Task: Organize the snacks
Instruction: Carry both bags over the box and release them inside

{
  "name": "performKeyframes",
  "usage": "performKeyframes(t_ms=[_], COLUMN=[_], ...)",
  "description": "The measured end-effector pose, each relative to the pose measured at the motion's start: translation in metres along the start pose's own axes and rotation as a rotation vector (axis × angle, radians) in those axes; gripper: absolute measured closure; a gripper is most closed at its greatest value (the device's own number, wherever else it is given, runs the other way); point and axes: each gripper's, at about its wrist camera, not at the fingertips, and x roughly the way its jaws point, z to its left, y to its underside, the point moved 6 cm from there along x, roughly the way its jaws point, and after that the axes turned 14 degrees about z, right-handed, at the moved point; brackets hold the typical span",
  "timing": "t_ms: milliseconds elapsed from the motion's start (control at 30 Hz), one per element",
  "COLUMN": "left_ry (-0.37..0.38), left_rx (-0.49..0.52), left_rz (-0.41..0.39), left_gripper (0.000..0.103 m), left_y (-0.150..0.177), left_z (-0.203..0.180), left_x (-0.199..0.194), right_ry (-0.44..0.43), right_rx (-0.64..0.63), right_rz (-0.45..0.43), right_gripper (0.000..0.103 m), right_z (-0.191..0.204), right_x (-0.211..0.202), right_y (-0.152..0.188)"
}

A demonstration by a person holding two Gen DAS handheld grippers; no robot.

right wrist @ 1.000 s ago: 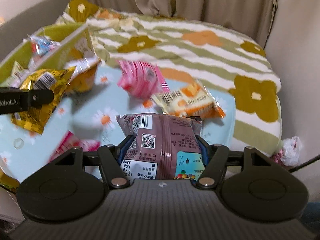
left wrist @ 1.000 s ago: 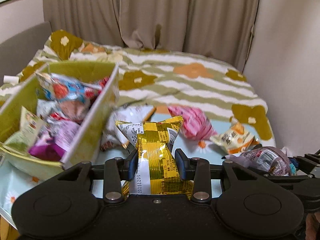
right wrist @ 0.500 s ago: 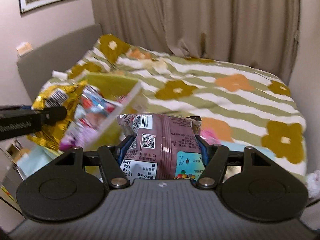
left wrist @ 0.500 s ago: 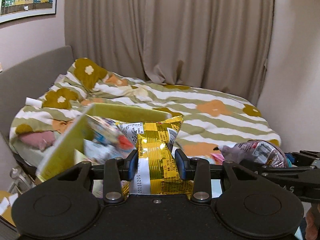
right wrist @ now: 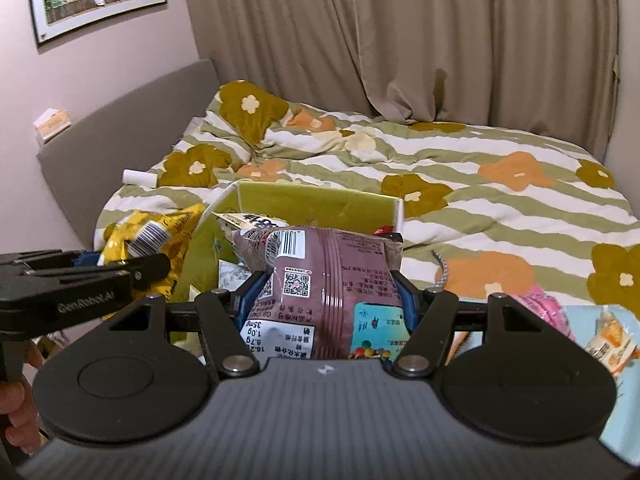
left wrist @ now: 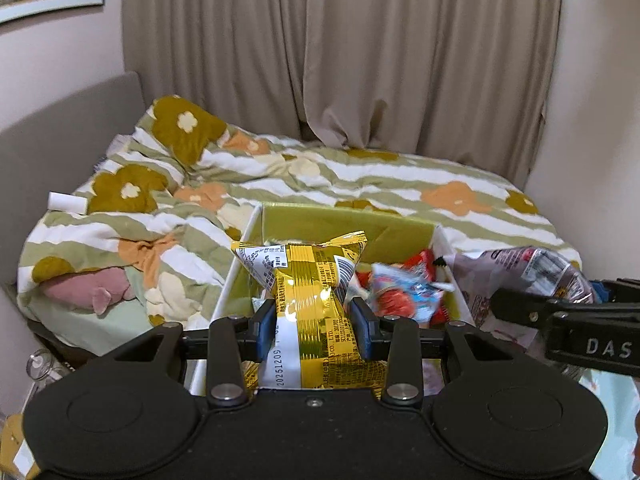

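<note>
My left gripper is shut on a yellow foil snack packet and holds it over the green box, which has several snack packets inside. My right gripper is shut on a maroon snack packet and holds it over the same green box. The maroon packet also shows at the right of the left wrist view. The yellow packet also shows at the left of the right wrist view.
A bed with a flowered striped duvet lies behind the box. Pink and orange snack packets lie on a light-blue cloth at the right. A grey headboard and curtains stand behind.
Both grippers have swung left with their packets, from the cloth with loose snacks to above the green box. Their grips have not changed.
</note>
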Motion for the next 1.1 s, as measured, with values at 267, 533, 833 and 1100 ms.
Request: performKeyframes(t_ms=[267, 533, 833, 1100], left_ry=[0.065, 0.042, -0.029, -0.036], left_rx=[0.011, 0.012, -0.016, -0.015], left_rz=[0.041, 0.064, 0.045, 0.081], left_gripper=[0.003, 0.003, 0.003, 0.003], left_y=[0.01, 0.022, 0.025, 0.035], left_z=[0.022, 0.028, 0.051, 0.054], left_x=[0.023, 0.018, 0.002, 0.009], right_ry=[0.059, 0.055, -0.033, -0.087], right_rx=[0.078, 0.084, 0.08, 0.135], right_rz=[0.05, 0.083, 0.067, 0.073], right_gripper=[0.023, 0.023, 0.022, 0.0], right_z=[0.019, 0.028, 0.049, 0.054], right_x=[0.02, 0.03, 0.035, 0.055], right_y=[0.008, 0.014, -0.007, -0.008])
